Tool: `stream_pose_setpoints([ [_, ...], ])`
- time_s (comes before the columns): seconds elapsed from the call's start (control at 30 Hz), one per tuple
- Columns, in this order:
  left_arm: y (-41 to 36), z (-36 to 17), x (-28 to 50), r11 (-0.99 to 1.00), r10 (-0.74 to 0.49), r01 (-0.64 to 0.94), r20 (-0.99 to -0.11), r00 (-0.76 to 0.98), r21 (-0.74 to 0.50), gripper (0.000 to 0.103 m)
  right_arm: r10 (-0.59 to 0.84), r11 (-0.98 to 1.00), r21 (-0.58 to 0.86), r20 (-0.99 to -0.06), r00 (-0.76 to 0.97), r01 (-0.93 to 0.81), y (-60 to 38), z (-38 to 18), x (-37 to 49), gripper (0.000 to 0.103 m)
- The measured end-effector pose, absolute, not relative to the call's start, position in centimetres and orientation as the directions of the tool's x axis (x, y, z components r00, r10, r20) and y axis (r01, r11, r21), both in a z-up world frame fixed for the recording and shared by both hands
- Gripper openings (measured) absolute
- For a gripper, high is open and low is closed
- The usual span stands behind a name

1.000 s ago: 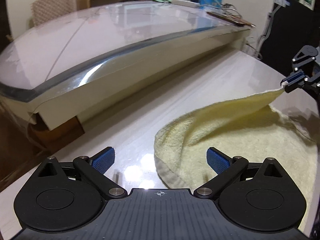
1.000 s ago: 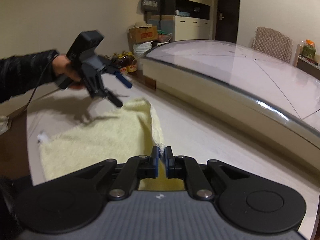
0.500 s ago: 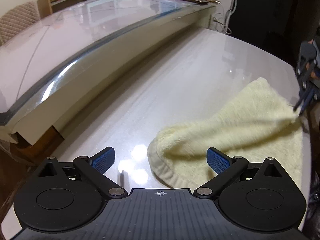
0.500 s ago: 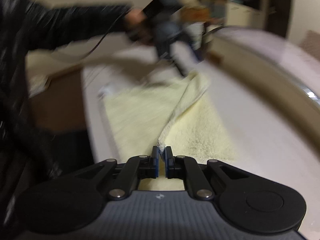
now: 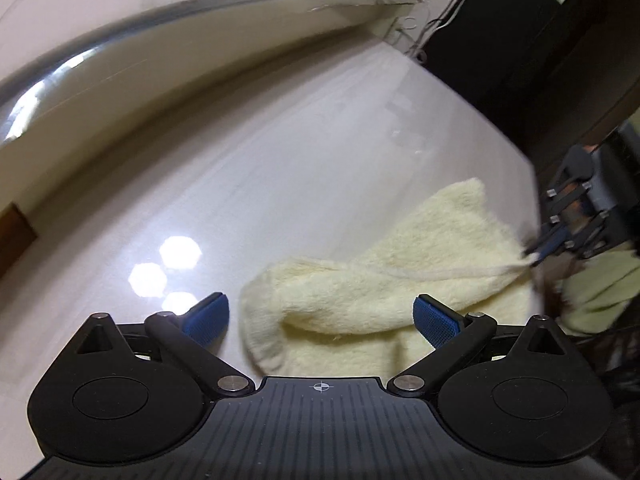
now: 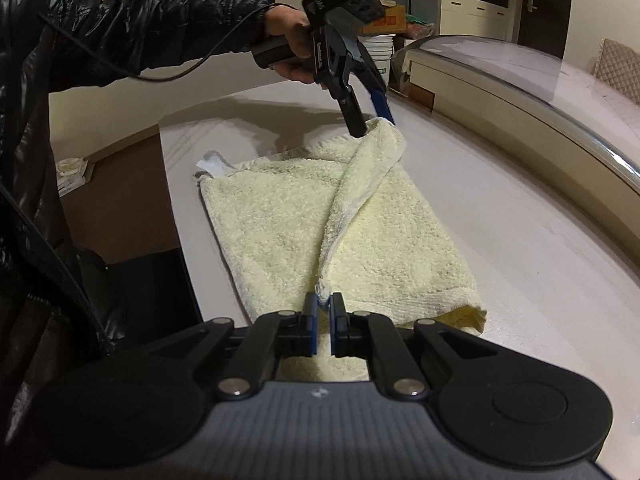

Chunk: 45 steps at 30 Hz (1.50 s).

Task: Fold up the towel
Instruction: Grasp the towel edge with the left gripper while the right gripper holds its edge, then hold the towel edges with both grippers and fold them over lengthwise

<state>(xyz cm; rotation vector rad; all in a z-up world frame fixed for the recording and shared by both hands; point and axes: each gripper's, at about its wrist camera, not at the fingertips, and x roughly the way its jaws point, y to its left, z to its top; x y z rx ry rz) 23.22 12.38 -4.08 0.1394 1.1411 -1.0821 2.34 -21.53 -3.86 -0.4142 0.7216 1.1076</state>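
Yellow terry towel (image 6: 372, 236) on white table (image 6: 520, 248), corner in right tool (image 6: 323, 312).

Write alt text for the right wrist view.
The right tool is shut on one corner of a pale yellow towel lying partly folded on a white table. Across the towel, the left tool, held by a hand in a black sleeve, stands open at the raised far corner.

Home dining room: large glass-topped table (image 6: 560, 92), padded chair (image 6: 618, 72), cream cabinets (image 6: 472, 14), wooden door (image 6: 544, 4).
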Motion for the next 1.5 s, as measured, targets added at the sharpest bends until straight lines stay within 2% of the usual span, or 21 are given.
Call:
stream_pose_setpoints([
  [0.13,12.5,-3.3,23.5,0.482,-0.674,0.738,-0.738,-0.032,-0.472,0.098,0.659,0.418,0.043,-0.702,0.270,-0.907,-21.8,-4.0,2.6,0.006],
  [0.17,12.5,-3.0,23.4,0.478,-0.680,0.741,-0.733,-0.028,-0.471,0.092,0.659,0.420,0.044,-0.701,0.272,-0.906,-21.8,-4.1,2.6,0.007],
  [0.2,12.4,-2.7,23.3,0.475,-0.683,0.747,-0.730,-0.021,-0.465,0.073,0.659,0.422,0.045,-0.701,0.273,-0.905,-21.8,-4.1,2.7,0.006],
  [0.23,12.3,-2.5,23.1,0.472,-0.686,0.753,-0.727,-0.014,-0.459,0.064,0.659,0.424,0.046,-0.700,0.274,-0.904,-21.8,-4.2,2.8,0.006],
  [0.27,12.2,-2.3,23.0,0.470,-0.684,0.759,-0.730,-0.008,-0.450,0.058,0.659,0.425,0.046,-0.700,0.275,-0.904,-21.8,-4.2,2.8,0.006],
  [0.33,11.7,-2.1,22.3,0.464,-0.649,0.787,-0.761,-0.010,-0.406,0.054,0.660,0.426,0.047,-0.699,0.275,-0.903,-21.8,-4.3,2.8,0.006],
  [0.37,11.5,-2.2,21.8,0.459,-0.635,0.796,-0.772,-0.016,-0.394,0.046,0.660,0.427,0.046,-0.698,0.277,-0.903,-21.8,-4.3,2.8,0.006],
  [0.4,11.4,-2.3,21.6,0.458,-0.630,0.799,-0.776,-0.017,-0.390,0.042,0.662,0.429,0.048,-0.697,0.277,-0.902,-21.8,-4.3,2.9,0.007],
  [0.73,12.6,-1.5,20.2,0.463,-0.666,0.795,-0.746,0.020,-0.392,0.039,0.663,0.442,0.051,-0.691,0.288,-0.895,-22.1,-4.1,2.8,0.006],
  [0.93,12.5,-1.4,20.8,0.485,-0.679,0.781,-0.732,0.052,-0.395,0.020,0.666,0.445,0.055,-0.688,0.289,-0.894,-22.0,-4.2,2.7,0.006],
  [1.0,12.4,-1.3,20.9,0.493,-0.674,0.781,-0.736,0.064,-0.384,0.007,0.665,0.447,0.055,-0.688,0.290,-0.893,-21.9,-4.2,2.6,0.006],
  [1.07,12.4,-1.2,21.0,0.501,-0.674,0.782,-0.734,0.083,-0.372,0.004,0.664,0.450,0.055,-0.688,0.292,-0.891,-21.9,-4.2,2.6,0.006],
  [1.3,13.1,0.3,18.7,0.534,-0.646,0.804,-0.740,0.186,-0.264,0.003,0.647,0.522,0.048,-0.673,0.359,-0.851,-22.6,-3.8,3.2,0.006],
  [1.5,14.5,1.5,13.7,0.549,-0.629,0.821,-0.724,0.283,-0.156,0.003,0.628,0.636,0.053,-0.615,0.477,-0.770,-24.4,-2.6,4.9,0.006],
])
